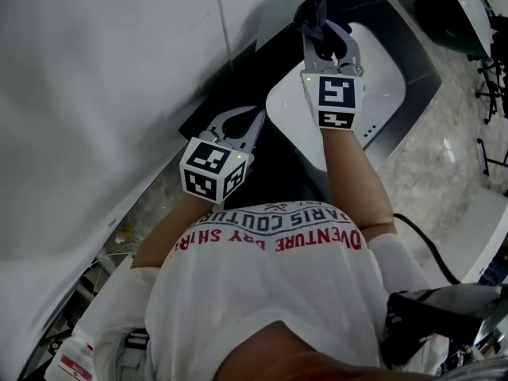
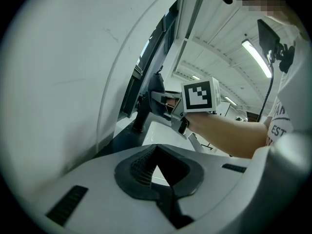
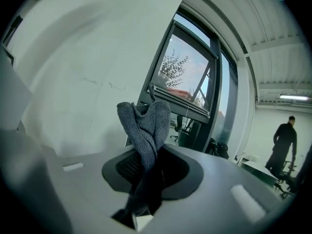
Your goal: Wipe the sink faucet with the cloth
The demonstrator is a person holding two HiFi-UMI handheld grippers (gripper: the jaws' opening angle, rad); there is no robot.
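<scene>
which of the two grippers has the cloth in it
The right gripper: its jaws are shut on the grey cloth. The left gripper has nothing between its jaws.

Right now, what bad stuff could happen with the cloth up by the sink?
1. The right gripper pinches just a bunched fold of the cloth, so the cloth might slip out and drop into the sink.
2. Only a short tuft of cloth sticks out past the jaws. The hard gripper parts could bump the faucet instead of the cloth wiping it.
</scene>
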